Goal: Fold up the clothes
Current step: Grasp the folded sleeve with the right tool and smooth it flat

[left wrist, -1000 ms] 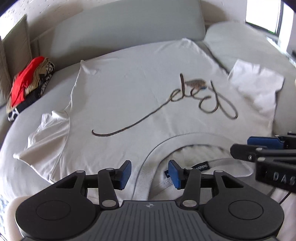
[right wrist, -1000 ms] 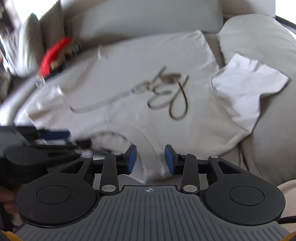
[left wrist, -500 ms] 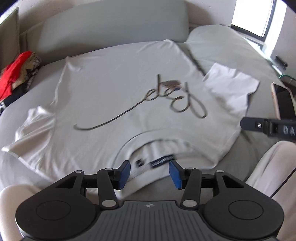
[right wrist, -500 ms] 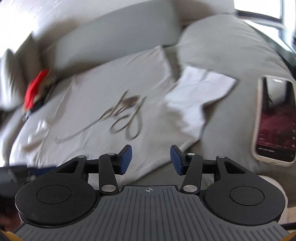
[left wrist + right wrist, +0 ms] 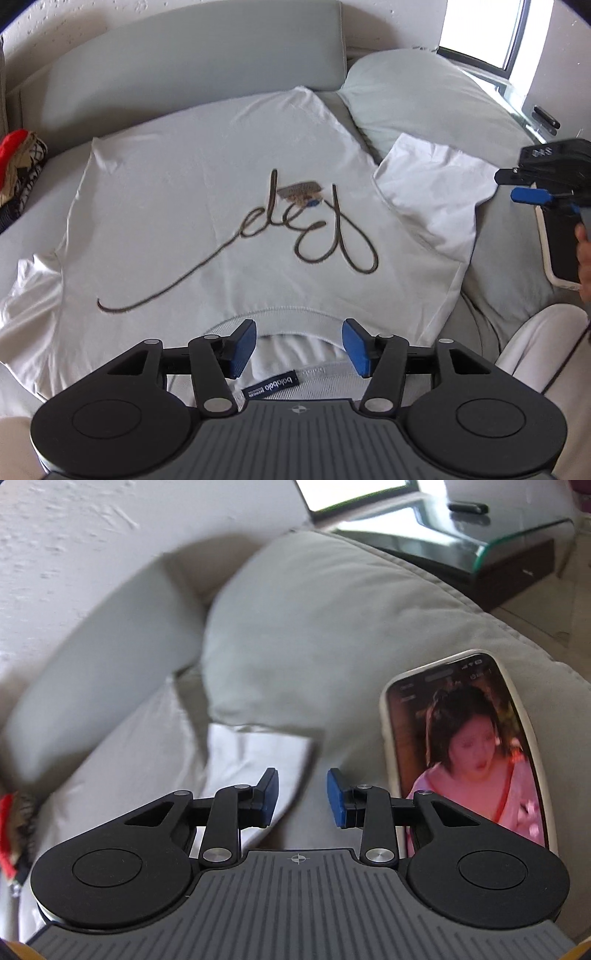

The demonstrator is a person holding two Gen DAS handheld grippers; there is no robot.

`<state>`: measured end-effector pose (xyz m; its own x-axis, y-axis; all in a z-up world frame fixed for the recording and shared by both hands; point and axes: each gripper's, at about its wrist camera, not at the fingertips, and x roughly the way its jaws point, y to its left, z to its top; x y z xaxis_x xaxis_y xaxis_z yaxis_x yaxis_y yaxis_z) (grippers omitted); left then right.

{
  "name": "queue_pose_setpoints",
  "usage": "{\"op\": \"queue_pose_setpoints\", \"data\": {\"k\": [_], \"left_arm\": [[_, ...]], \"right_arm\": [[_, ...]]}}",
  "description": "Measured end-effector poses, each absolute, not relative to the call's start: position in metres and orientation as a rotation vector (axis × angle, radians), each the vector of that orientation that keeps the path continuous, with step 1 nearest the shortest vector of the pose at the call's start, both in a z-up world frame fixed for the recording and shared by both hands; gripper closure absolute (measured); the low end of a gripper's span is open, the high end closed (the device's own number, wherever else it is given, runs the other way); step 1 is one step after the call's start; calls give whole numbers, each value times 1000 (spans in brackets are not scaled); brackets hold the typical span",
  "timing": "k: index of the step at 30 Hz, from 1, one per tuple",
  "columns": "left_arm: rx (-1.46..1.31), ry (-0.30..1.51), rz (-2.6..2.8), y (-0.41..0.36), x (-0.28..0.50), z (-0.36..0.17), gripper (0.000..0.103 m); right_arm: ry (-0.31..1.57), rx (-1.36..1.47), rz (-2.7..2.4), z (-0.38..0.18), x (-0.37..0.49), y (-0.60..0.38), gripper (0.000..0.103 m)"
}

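T-shirt flat on sofa, left tongs agape over collar, right tongs agape beside sleeve edge.

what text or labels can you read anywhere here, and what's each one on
"balabala" on the dark neck label inside the white t-shirt collar, seen upside down; the smaller print beside it is too small to read.
"DAS" on the right hand-held gripper body, seen from the left wrist view.
Cursive script across the shirt front: upside down, not legible.
Small tag on the shirt: too blurred.
Phone status bar: too small.
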<state>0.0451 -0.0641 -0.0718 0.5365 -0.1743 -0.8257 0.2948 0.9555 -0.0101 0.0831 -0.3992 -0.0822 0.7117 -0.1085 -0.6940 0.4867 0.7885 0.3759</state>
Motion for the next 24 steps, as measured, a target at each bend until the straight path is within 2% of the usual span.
{"op": "queue_pose_setpoints", "data": {"k": [3, 8, 9, 16, 21, 24], "left_arm": [[120, 983, -265, -59, 47, -76, 49], [64, 998, -219, -44, 49, -77, 48], [54, 1000, -212, -41, 49, -77, 48], [13, 971, -178, -21, 44, -68, 48], [-14, 949, -161, -10, 38, -64, 48], [-30, 940, -156, -3, 34, -62, 48]], "right_arm": [[714, 570, -346, -89, 94, -407, 69], [684, 614, -301, -99, 103, -415, 97], [673, 616, -299, -99, 102, -415, 98], [576, 438, -256, -72, 102, -385, 102], [528, 140, -101, -49, 106, -319, 102], [538, -60, 39, -55, 100, -266, 102]]}}
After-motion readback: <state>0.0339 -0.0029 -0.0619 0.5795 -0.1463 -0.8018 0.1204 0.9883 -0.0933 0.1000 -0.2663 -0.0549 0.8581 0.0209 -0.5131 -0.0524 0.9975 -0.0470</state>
